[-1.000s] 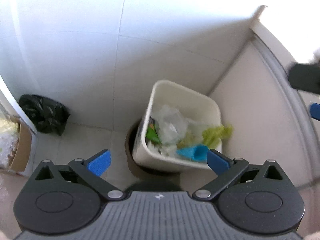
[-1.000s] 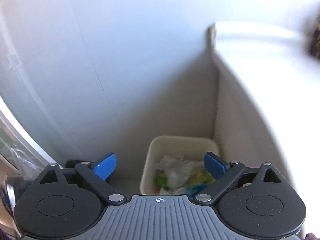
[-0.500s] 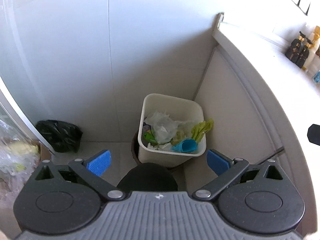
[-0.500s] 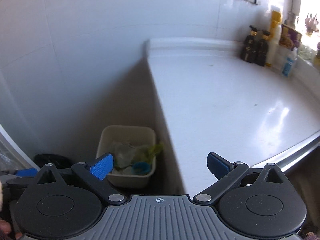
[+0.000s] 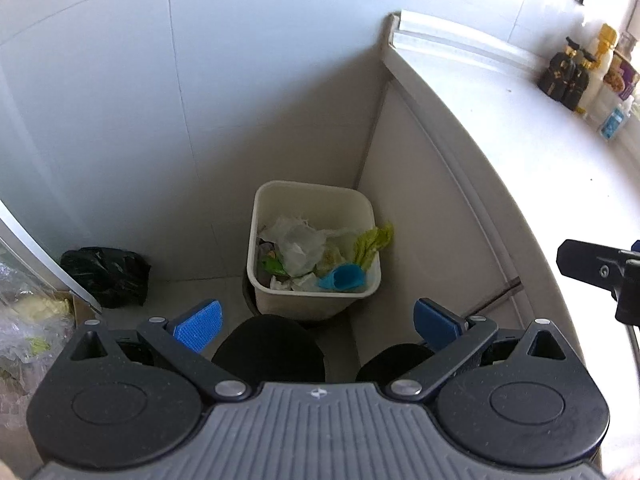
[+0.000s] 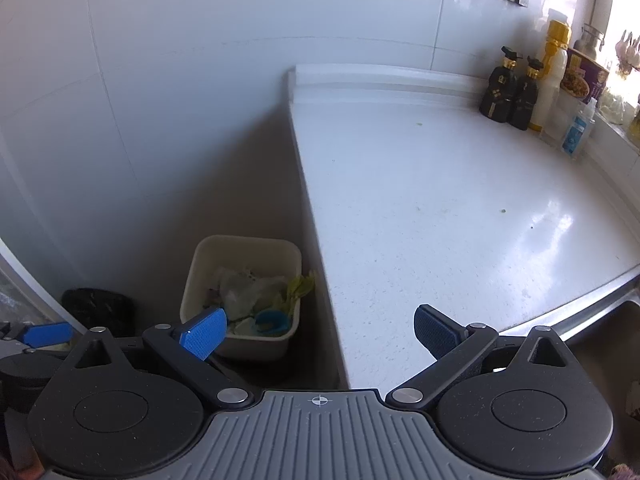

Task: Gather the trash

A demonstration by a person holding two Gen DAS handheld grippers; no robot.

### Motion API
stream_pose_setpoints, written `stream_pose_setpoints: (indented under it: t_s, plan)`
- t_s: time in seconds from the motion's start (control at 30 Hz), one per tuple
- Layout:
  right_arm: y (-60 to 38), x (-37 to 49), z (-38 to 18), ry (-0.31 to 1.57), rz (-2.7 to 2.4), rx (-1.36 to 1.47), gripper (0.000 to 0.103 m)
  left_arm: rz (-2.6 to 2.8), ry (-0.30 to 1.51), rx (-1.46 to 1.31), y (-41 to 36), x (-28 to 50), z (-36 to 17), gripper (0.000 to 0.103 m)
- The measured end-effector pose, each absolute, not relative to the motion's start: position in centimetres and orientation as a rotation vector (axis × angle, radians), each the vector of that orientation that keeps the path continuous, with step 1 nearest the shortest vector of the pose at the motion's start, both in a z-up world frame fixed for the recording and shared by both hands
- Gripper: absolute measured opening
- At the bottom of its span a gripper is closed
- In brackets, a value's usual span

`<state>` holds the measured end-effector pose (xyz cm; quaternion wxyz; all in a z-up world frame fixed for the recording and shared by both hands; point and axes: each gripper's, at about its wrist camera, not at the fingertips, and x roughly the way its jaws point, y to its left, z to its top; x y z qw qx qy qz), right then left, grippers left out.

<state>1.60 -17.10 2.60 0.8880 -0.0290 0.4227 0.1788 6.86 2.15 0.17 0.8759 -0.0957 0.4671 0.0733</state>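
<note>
A cream waste bin (image 5: 280, 204) (image 6: 200, 264) stands on the floor in the corner beside the counter. Inside lie crumpled white plastic (image 5: 298, 242), green leaves (image 5: 372, 240) and a blue cup (image 5: 340, 278) (image 6: 272, 320). My left gripper (image 5: 318, 322) hangs high above the bin, open, with nothing between its blue pads. My right gripper (image 6: 320, 330) is open and empty too, held over the counter's left edge; part of it shows at the right of the left wrist view (image 5: 600, 268).
A white counter (image 6: 440, 208) runs to the right, with dark bottles (image 6: 508, 92) and other containers at its far end. A black bag (image 5: 106, 276) and a box of plastic-wrapped things (image 5: 28, 324) sit on the floor at left. A person's dark shoes (image 5: 272, 352) show below.
Both grippers have risen and drawn back from the bin. The right one has swung right, so the counter now fills its view. Both stayed open and empty.
</note>
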Motion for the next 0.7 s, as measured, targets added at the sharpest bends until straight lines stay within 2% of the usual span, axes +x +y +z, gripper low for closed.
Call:
stream_pose_setpoints:
  t_s: [0.7]
  plan:
    - [-17.39, 1.81, 2.2, 0.883, 0.392, -0.057, 0.101, 0.162, 0.98, -0.201, 1.61, 7.12, 0.33, 0.102]
